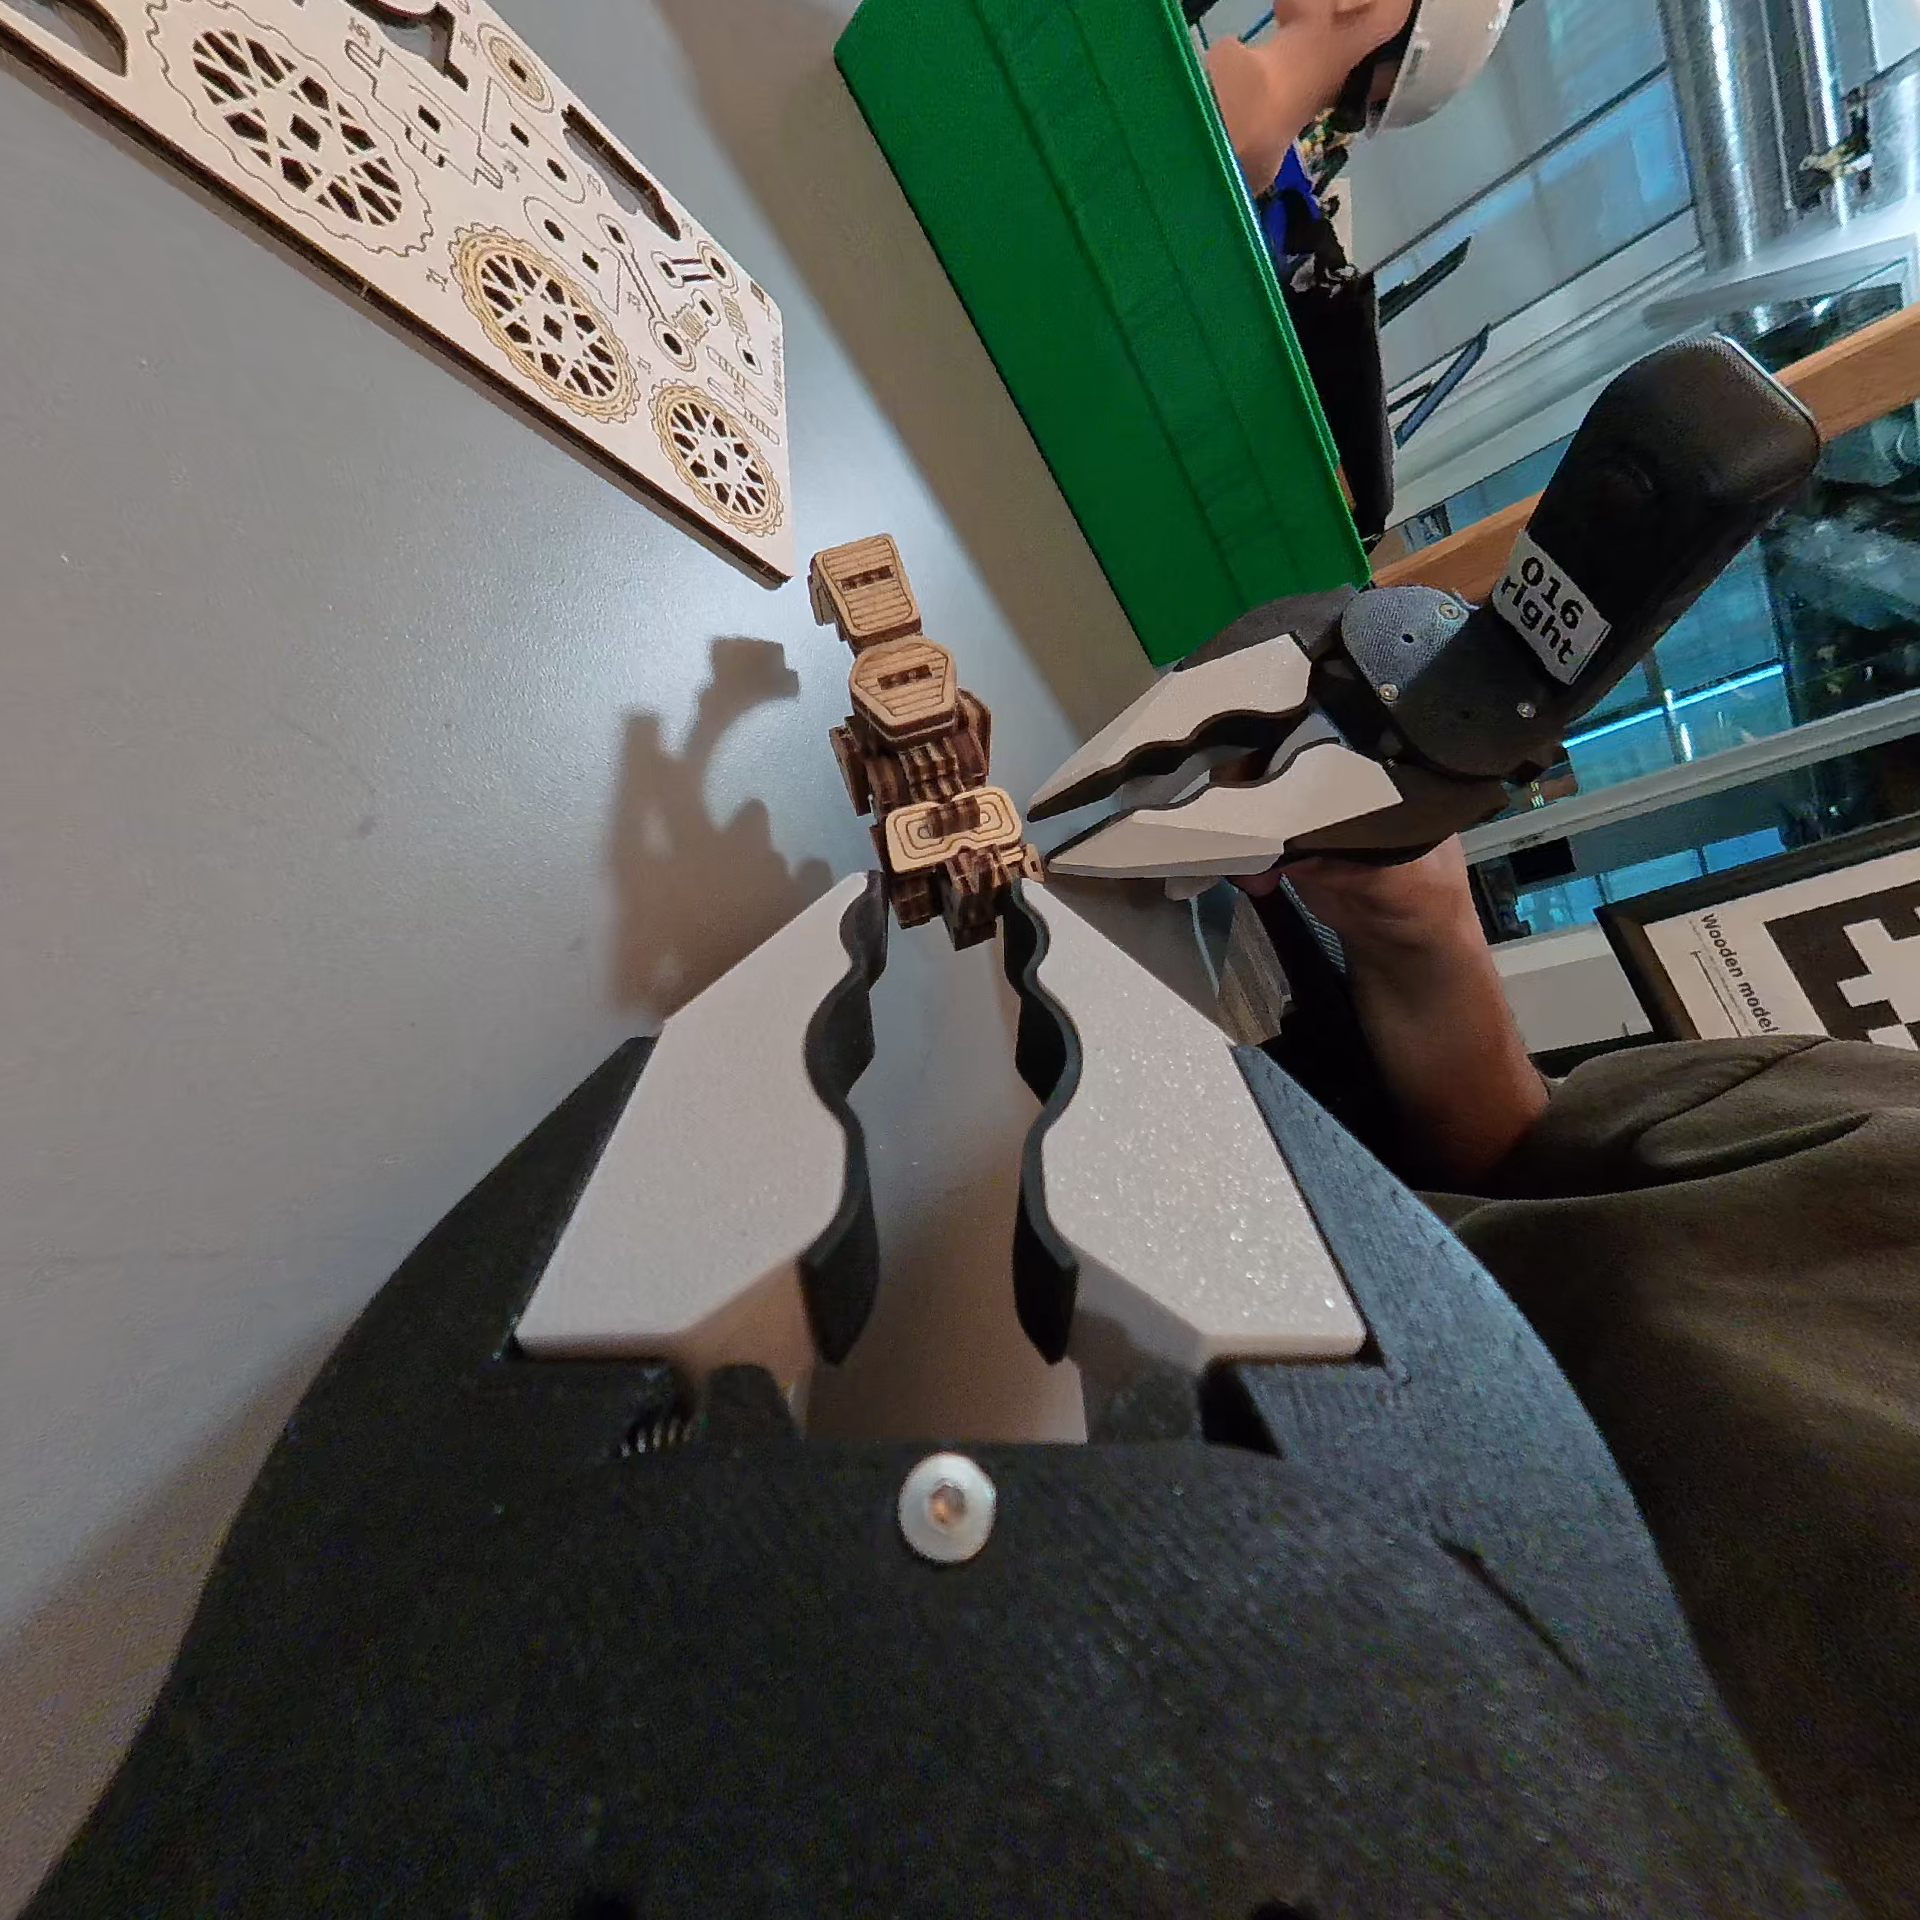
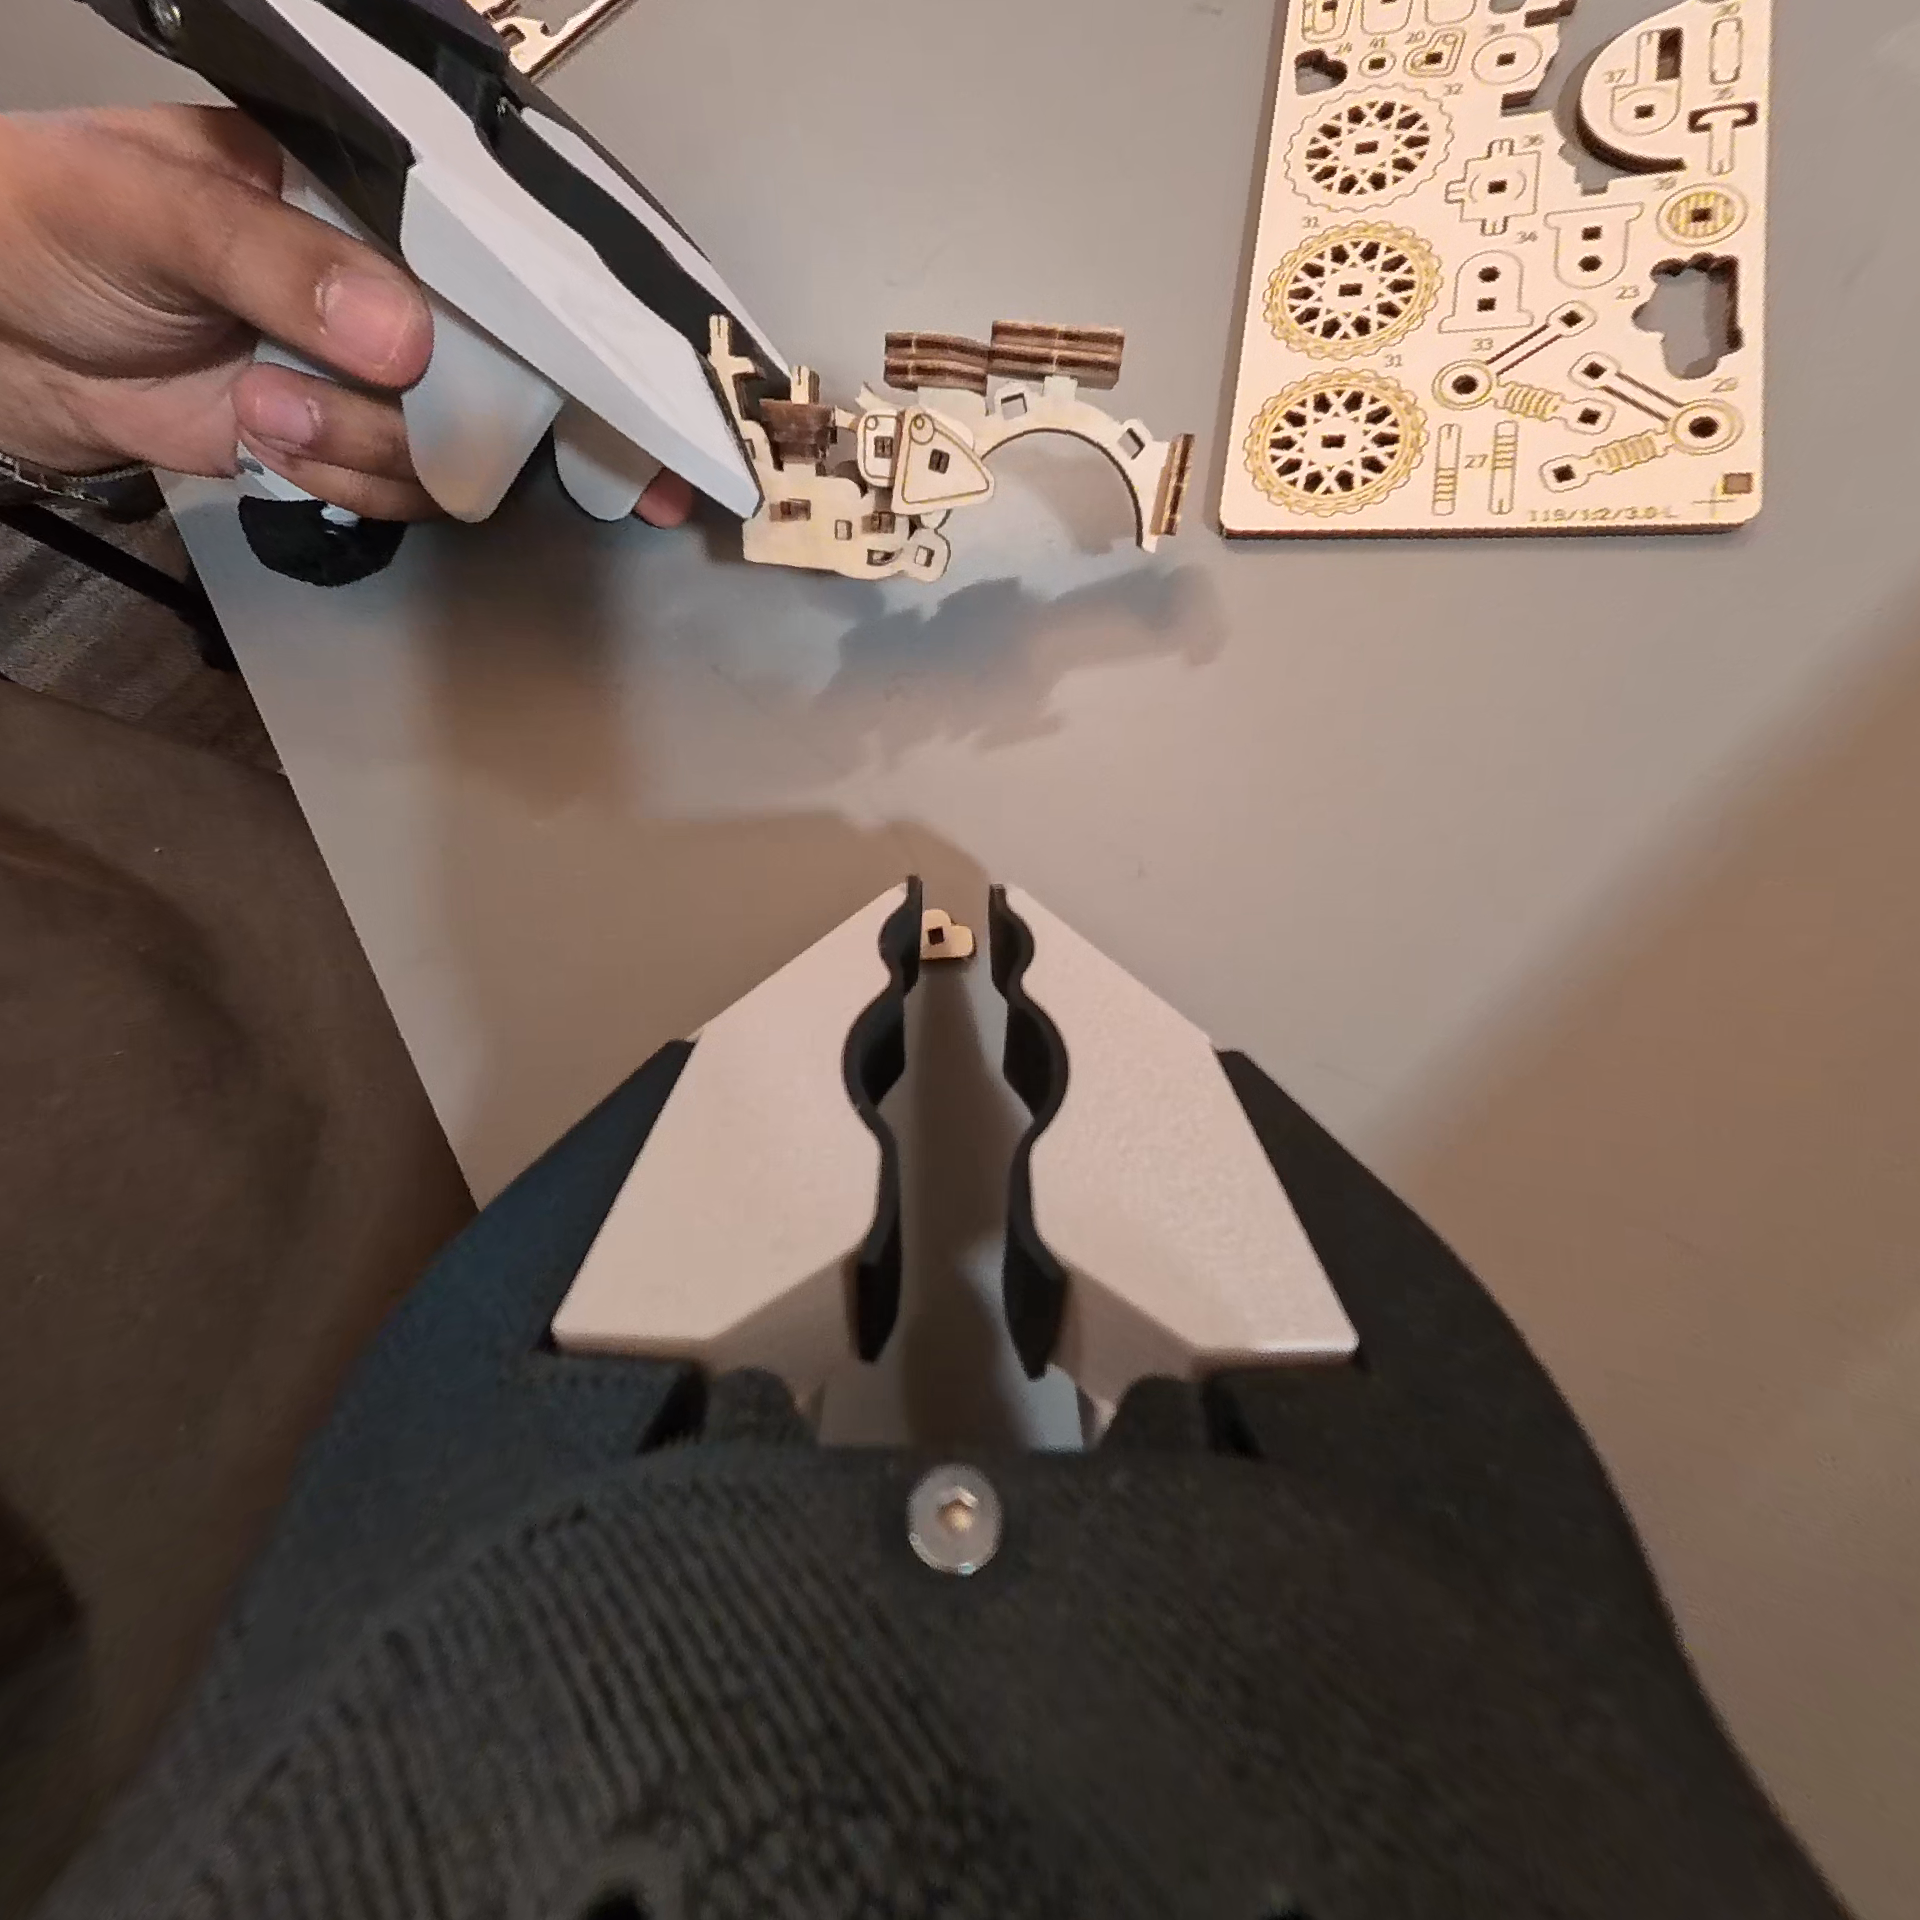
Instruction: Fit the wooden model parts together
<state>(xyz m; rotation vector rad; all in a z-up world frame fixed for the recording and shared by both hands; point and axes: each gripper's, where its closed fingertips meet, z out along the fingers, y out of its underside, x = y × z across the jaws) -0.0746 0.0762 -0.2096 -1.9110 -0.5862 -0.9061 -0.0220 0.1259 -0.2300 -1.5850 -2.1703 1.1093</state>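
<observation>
My left gripper (image 1: 951, 906) is shut on one end of a half-built wooden model (image 1: 914, 748), a stack of layered blocks with an arched piece. It holds the model above the grey table (image 1: 312, 935). In the right wrist view the left gripper (image 2: 750, 473) and model (image 2: 894, 473) sit at upper left, with a shadow beneath. My right gripper (image 2: 954, 906) holds a small flat wooden piece (image 2: 948, 935) at its fingertips. In the left wrist view the right gripper (image 1: 1042, 836) sits just right of the model, tips close to it and not touching.
A laser-cut parts sheet (image 2: 1486, 260) with wheels and links lies flat to the far right; it also shows in the left wrist view (image 1: 416, 208). A green box (image 1: 1091, 312) stands behind the model. A framed black-and-white printed card (image 1: 1766, 966) leans at right. A person stands behind the box. Some 8 cm of space lies between my two pairs of fingers.
</observation>
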